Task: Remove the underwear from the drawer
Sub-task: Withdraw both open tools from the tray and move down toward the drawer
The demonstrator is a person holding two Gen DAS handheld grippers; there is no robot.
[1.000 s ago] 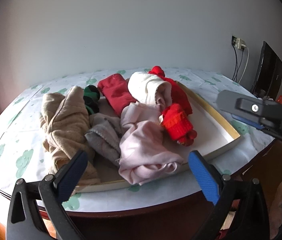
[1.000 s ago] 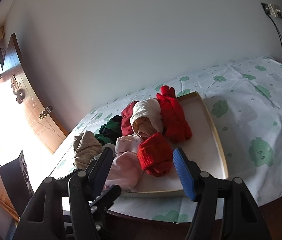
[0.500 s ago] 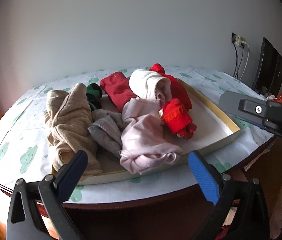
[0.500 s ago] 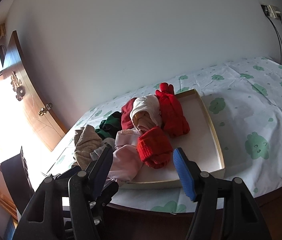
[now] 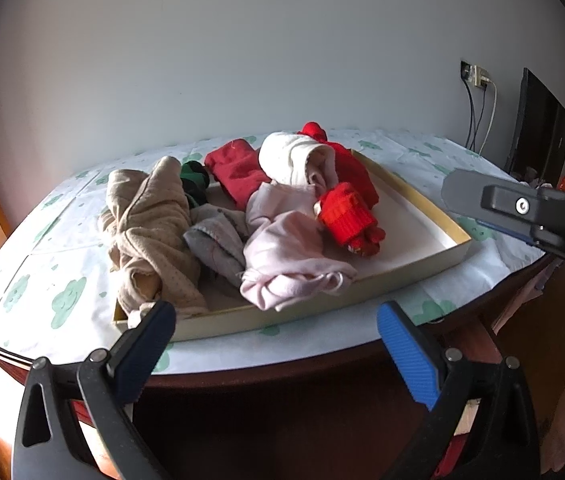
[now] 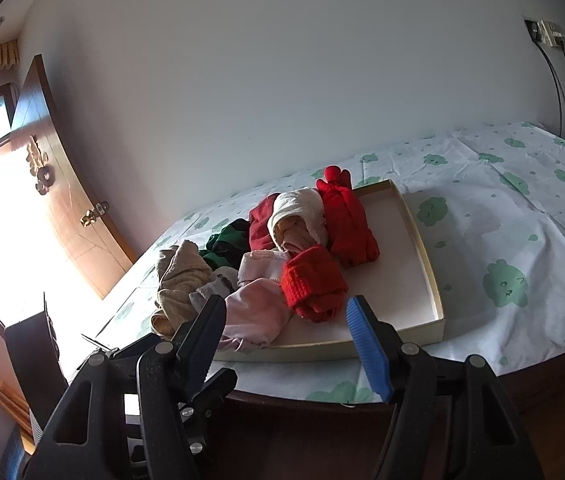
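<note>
Both my tools hung short of worktop [image 5: 322, 344], off its near edge. Left tool [image 5: 274, 332] spread, nothing between fingers. Right tool [image 6: 286, 334] spread too, empty. Underwear pile sat in shallow drawer [image 6: 422, 236] on worktop: pink piece [image 5: 282, 256] nearest, red knit [image 6: 314, 280] on top of it, beige [image 5: 150, 232] draped over left rim. Risks judged: garments tangled, so 1 pinch could drag 2 or 3; light drawer could slide; thin fabric could slip out.
</note>
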